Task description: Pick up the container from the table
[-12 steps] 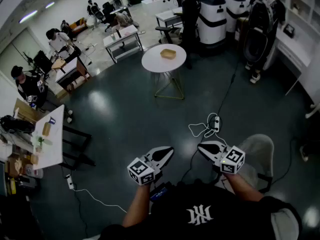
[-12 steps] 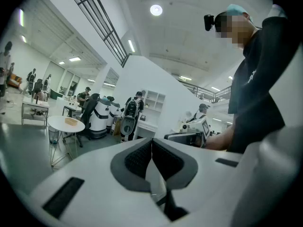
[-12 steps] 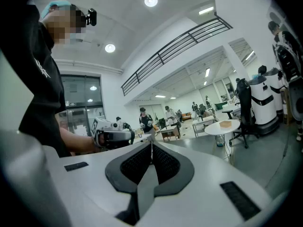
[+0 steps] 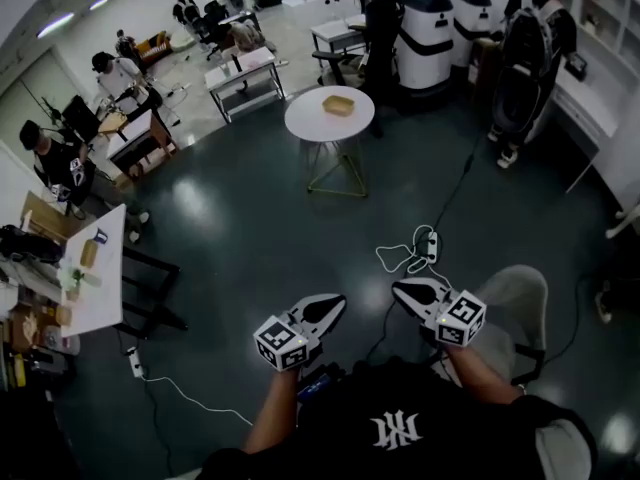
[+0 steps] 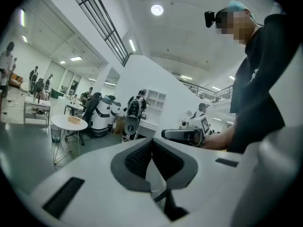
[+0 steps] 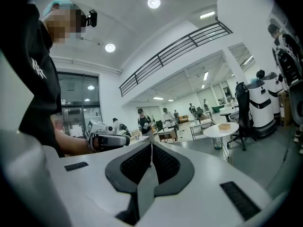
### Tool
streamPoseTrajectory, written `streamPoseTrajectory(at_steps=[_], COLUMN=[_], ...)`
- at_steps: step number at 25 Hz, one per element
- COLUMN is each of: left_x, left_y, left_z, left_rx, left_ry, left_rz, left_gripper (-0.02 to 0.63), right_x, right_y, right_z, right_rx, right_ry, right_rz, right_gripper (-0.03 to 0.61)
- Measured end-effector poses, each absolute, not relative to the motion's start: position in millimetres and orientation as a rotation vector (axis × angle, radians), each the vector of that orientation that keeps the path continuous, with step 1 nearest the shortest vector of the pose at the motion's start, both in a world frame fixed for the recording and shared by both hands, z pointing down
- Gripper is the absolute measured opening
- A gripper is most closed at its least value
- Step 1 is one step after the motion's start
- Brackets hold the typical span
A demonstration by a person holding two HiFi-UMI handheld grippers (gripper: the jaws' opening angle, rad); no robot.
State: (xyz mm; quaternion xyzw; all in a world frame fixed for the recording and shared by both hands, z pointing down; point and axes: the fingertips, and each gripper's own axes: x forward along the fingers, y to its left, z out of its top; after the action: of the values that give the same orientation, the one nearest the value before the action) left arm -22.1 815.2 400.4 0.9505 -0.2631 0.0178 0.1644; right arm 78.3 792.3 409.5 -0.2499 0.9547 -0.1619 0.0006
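A tan box-shaped container (image 4: 338,105) sits on a round white table (image 4: 312,126) far across the room. It also shows small in the left gripper view, container (image 5: 74,120) on table (image 5: 66,125), and in the right gripper view, container (image 6: 225,126) on table (image 6: 218,132). My left gripper (image 4: 330,306) and right gripper (image 4: 402,289) are held close to the person's body over the dark floor, tips angled toward each other. Both are shut with nothing between the jaws. The left gripper (image 5: 152,142) sees the right one (image 5: 182,135); the right gripper (image 6: 151,146) sees the left one (image 6: 108,139).
A white cable with a power strip (image 4: 430,245) lies on the floor ahead. A grey chair (image 4: 518,301) stands at the right. A white desk (image 4: 100,273) with clutter is at the left, and two white machines (image 4: 425,30) and several people stand beyond the table.
Both grippers stay shut in the same place before the person. Only the head view has shifted slightly.
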Motion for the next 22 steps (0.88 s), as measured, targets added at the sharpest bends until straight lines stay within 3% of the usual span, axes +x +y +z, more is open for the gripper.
streamPoseTrajectory(at_steps=[22], left_x=[-60], left_y=[824], left_z=[423], left_rx=[2.673], left_ry=[-0.689], left_rz=[-0.043], left_gripper=[0.004], right_x=[66], right_y=[805], right_z=[424], right_rx=[-0.968], right_ry=[2.981], right_rz=[-0.517], right_gripper=[0.040])
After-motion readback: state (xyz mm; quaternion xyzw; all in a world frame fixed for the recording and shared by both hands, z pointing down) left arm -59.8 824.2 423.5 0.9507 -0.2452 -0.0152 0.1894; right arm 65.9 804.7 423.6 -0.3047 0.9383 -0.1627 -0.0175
